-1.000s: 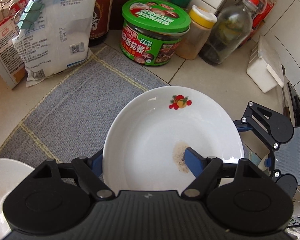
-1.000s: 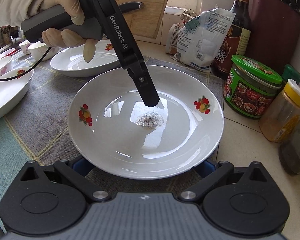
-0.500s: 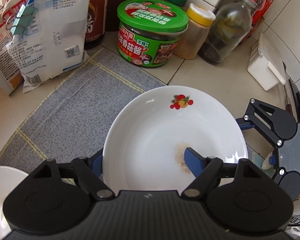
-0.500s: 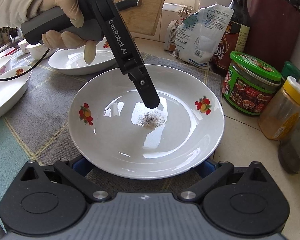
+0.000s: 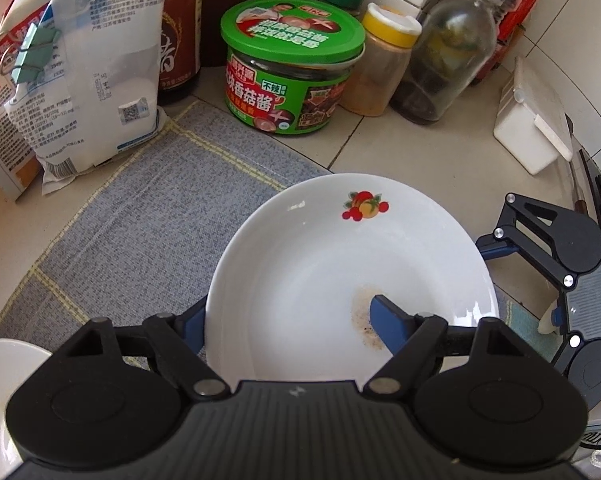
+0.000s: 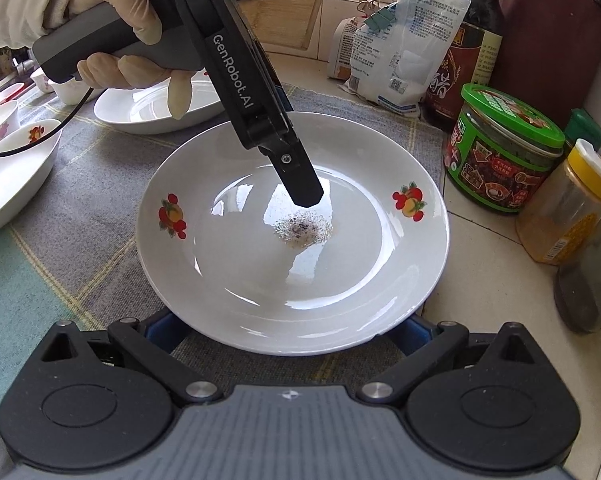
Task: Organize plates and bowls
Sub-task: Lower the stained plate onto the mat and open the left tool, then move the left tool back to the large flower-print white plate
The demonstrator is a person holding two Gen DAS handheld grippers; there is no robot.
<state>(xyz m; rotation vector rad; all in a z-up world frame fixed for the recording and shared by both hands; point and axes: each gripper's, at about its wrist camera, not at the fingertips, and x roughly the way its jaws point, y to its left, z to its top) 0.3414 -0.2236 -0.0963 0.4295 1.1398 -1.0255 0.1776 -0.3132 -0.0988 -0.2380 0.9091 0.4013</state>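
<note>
A white plate [image 5: 340,264] with fruit prints and a speckled smear [image 6: 302,228] at its centre lies on the grey mat [image 5: 140,220]. My left gripper [image 5: 284,312] straddles its rim. One finger [image 6: 300,184] hangs just above the plate's middle, and the other sits outside and below the left rim. The pads do not press on it. My right gripper [image 6: 290,332] stands wide, and its blue fingertips [image 6: 164,328] reach under the plate's near rim on both sides. A gloved hand [image 6: 112,12] holds the left gripper.
Another plate [image 6: 152,112] and a bowl [image 6: 8,176] rest on the mat to the left. A green-lidded jar [image 5: 292,72], a yellow-capped spice jar [image 5: 380,64], a glass bottle [image 5: 448,52], bags [image 5: 92,80] and a white box [image 5: 532,128] line the wall.
The right wrist view now looks down on the plate a little more steeply. The plate and both grippers have kept their places.
</note>
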